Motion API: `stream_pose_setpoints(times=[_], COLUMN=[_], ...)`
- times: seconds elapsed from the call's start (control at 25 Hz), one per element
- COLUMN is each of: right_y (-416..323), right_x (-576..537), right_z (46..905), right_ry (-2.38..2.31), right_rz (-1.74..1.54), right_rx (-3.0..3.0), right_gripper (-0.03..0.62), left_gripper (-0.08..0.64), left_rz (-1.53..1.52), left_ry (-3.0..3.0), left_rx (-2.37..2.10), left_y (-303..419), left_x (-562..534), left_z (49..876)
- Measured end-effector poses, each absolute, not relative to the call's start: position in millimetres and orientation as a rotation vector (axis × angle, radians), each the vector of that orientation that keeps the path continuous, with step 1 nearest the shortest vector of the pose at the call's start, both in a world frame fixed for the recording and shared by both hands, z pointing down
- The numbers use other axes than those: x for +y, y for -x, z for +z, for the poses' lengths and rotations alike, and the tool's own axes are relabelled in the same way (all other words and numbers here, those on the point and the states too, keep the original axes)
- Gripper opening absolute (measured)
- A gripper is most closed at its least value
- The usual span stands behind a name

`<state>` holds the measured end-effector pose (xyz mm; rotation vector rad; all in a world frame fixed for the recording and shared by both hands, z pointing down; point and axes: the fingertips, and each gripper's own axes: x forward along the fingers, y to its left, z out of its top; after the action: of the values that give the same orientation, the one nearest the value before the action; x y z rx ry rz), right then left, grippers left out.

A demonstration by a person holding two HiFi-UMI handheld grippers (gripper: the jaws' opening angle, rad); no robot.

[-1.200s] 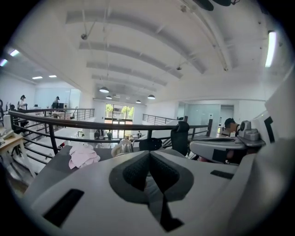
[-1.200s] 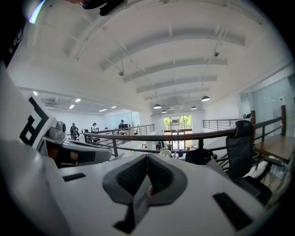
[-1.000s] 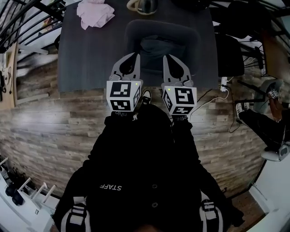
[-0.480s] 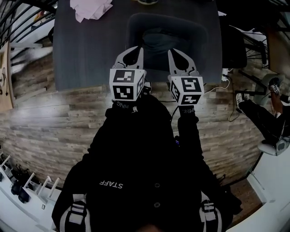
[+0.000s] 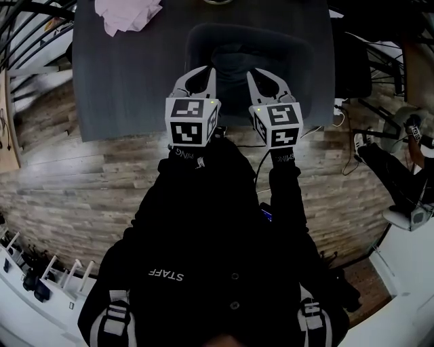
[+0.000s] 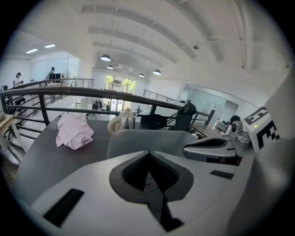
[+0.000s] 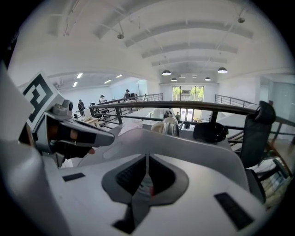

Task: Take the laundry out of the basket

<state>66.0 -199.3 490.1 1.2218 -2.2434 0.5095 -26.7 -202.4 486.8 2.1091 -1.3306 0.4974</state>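
Both pairs of jaws are pressed together with nothing between them. The left gripper [image 5: 207, 70] and the right gripper [image 5: 253, 73] hang side by side over the near wall of the basket [image 5: 196, 41], each tipped forward and down towards it. The laundry [image 5: 237, 66] – a dark bundle, hard to tell from the shadow around it – lies inside the basket, and neither gripper touches it. The basket stands on the dark desk [image 5: 129, 81], with a pink cloth [image 5: 125, 13] well apart at the far left corner and a kettle [image 6: 125, 120] behind the basket.

We judge this to be the reach, with nothing taken out yet. To do it well, we should part the jaws before going in, not after. We should clear the near wall and then drop onto a raised fold rather than a flat patch. The lift should go straight up, since trailing cloth could catch the rim and drag the basket – the free gripper can steady it.
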Motion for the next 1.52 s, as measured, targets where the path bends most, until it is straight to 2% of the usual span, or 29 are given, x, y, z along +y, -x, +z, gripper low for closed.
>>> stream_pose_setpoints(times=[0.12,0.44,0.64,1.04,1.32,1.52], right_y=[-64.2,-77.6,-76.7,-71.6,-75.5,-73.5], right_x=[-207.8,-225.3,-224.2,-228.8,-230.1,-230.0], right_z=[502.8,537.4,570.4,613.6,639.9,669.2], right_ry=[-1.171,-1.140,-0.959,-0.716,-0.562,-0.414], right_rz=[0.539,0.629,0.657,0.623,0.580,0.503], right_rx=[-2.234,-2.172,-2.151,-2.125,-2.118,-2.073], right_gripper=[0.065,0.073,0.177,0.329,0.389,0.465], left_gripper=[0.002,0.002,0.002,0.002,0.002,0.002], left_rz=[0.507,0.577,0.629,0.696,0.694,0.681], left_ry=[-2.100,-2.028,-1.968,-1.908,-1.861,-1.853], left_rx=[-1.306,-1.248,-1.211,-1.174,-1.160,-1.158], left_y=[19.0,2.7,0.6,-6.9,-8.6,-9.5], left_x=[-213.2,-230.6,-233.1,-238.7,-247.7,-256.4], left_z=[493.9,525.9,546.5,575.7,594.2,602.5])
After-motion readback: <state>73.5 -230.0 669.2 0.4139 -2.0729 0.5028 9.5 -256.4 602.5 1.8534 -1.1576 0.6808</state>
